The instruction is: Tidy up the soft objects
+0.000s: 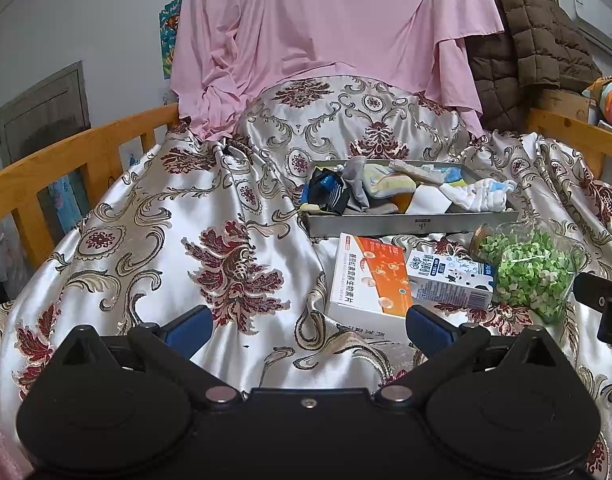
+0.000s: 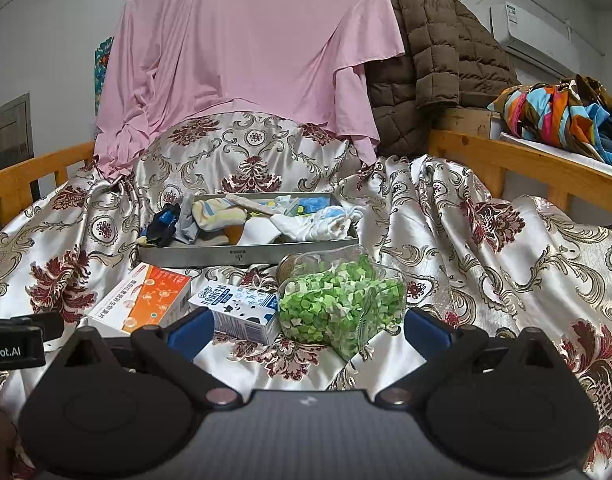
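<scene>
Both black grippers, left gripper (image 1: 306, 324) and right gripper (image 2: 306, 326), hover with jaws spread, empty. Beyond, small soft socks and cloths (image 2: 265, 222) fill the shallow grey metal tray (image 2: 245, 255) on the floral satin bedspread (image 1: 145, 240). They look light and limp; pinching a bunched fold should hold best.

Both wrist views face the tray (image 1: 412, 226) (image 2: 245, 254) (low, near).
</scene>
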Action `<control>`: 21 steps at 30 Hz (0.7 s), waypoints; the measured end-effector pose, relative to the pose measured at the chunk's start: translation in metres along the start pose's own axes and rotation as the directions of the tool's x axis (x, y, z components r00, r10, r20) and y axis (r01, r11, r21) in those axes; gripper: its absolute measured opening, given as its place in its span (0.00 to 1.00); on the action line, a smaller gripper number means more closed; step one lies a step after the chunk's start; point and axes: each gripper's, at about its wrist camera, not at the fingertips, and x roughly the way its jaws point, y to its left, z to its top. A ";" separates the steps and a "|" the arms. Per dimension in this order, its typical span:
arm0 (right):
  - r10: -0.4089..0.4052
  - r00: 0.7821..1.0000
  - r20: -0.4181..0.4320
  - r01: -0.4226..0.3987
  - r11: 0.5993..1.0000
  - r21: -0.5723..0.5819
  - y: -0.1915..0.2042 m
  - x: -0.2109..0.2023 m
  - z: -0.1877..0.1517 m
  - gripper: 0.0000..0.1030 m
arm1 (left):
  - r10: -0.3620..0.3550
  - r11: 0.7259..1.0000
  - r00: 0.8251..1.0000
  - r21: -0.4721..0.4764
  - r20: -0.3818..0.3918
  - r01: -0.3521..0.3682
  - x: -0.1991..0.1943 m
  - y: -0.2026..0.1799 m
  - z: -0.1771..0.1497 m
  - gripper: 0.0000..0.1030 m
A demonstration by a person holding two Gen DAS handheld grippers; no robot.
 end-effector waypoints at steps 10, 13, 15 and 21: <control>0.000 1.000 -0.001 0.000 1.000 0.000 0.000 0.000 0.000 1.00 | 0.001 1.000 1.000 0.001 -0.001 -0.001 0.000 0.001 -0.001 0.99; 0.000 1.000 0.000 0.000 1.000 0.000 0.000 0.000 0.000 1.00 | 0.001 1.000 1.000 0.000 -0.001 -0.001 0.000 0.001 -0.001 0.99; 0.000 1.000 -0.001 0.000 1.000 0.000 0.000 0.000 0.000 1.00 | 0.000 1.000 1.000 0.001 -0.001 0.000 0.001 0.001 -0.001 0.99; 0.000 1.000 -0.001 0.000 1.000 0.000 0.000 0.000 0.000 1.00 | 0.000 1.000 1.000 0.001 -0.002 0.000 0.000 0.001 -0.001 0.99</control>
